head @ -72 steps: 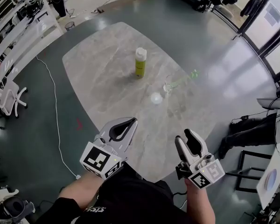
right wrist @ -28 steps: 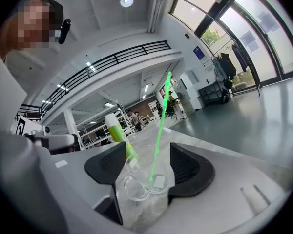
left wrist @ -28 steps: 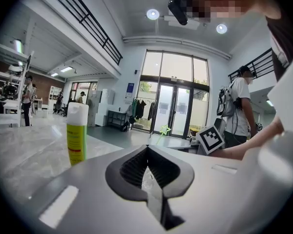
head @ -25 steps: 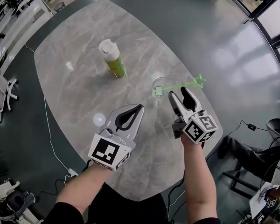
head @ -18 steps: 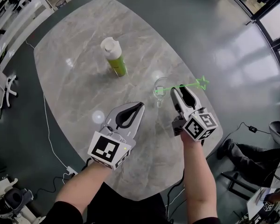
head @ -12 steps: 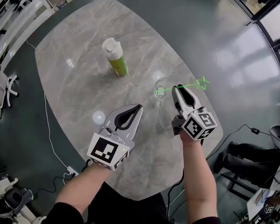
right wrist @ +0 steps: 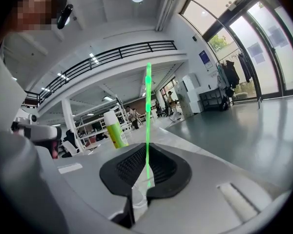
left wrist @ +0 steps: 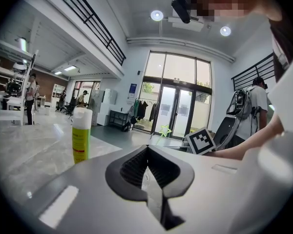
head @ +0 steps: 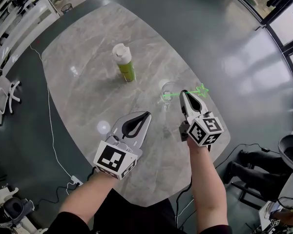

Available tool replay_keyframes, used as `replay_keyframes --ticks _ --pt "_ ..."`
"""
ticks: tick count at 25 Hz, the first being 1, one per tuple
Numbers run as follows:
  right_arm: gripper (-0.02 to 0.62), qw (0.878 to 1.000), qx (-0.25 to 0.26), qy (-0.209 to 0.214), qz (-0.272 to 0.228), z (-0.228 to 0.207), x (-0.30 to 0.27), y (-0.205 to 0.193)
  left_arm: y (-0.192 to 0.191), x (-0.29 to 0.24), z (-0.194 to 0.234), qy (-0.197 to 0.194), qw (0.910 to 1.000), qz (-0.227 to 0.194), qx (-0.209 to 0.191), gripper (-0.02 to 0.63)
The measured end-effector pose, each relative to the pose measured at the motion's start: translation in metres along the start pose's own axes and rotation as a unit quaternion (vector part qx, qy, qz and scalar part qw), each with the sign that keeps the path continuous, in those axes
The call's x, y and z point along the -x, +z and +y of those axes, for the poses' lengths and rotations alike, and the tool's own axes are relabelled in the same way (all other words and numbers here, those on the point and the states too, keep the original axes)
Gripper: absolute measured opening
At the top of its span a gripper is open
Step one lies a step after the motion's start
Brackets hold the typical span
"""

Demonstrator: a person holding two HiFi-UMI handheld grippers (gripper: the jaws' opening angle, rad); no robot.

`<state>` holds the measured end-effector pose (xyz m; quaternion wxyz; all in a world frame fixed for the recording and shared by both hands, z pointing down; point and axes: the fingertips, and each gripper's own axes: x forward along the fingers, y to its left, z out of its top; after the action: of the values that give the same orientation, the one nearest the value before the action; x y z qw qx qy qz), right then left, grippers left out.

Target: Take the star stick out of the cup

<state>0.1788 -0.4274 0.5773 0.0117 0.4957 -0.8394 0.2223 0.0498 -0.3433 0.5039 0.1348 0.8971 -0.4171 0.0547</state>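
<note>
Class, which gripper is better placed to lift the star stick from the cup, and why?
The right gripper: its jaws have just been closing and pinch the star stick beside the cup; the left gripper is shut, empty, farther back.

White left tool (head: 147,114) and right tool (head: 184,92), black-padded, each bear a square-marker cube (head: 112,161).

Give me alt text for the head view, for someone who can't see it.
From above, the right gripper has just been closing its jaws on the green star stick, which leans out of a clear cup on a grey table. The left gripper is shut and empty; a green bottle stands farther off.
</note>
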Motion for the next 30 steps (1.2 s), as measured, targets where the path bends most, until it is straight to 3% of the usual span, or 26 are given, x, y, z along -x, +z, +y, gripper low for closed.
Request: replay_keyframes --ticks 4,17,30 --pt "0.031 1.000 0.023 -0.011 0.007 0.010 0.014 0.011 0.018 0.015 -0.015 -0.008 0.9999 -0.005 -0.008 0.002" --pt "0.031 0.998 0.049 -0.019 -0.037 0.059 0.087 0.067 0.052 0.078 -0.049 -0.016 0.9990 -0.014 -0.039 0.002" --pt "0.031 0.999 0.040 0.003 -0.033 0.124 0.181 0.054 0.061 0.128 -0.093 -0.034 0.9978 -0.015 -0.054 0.002"
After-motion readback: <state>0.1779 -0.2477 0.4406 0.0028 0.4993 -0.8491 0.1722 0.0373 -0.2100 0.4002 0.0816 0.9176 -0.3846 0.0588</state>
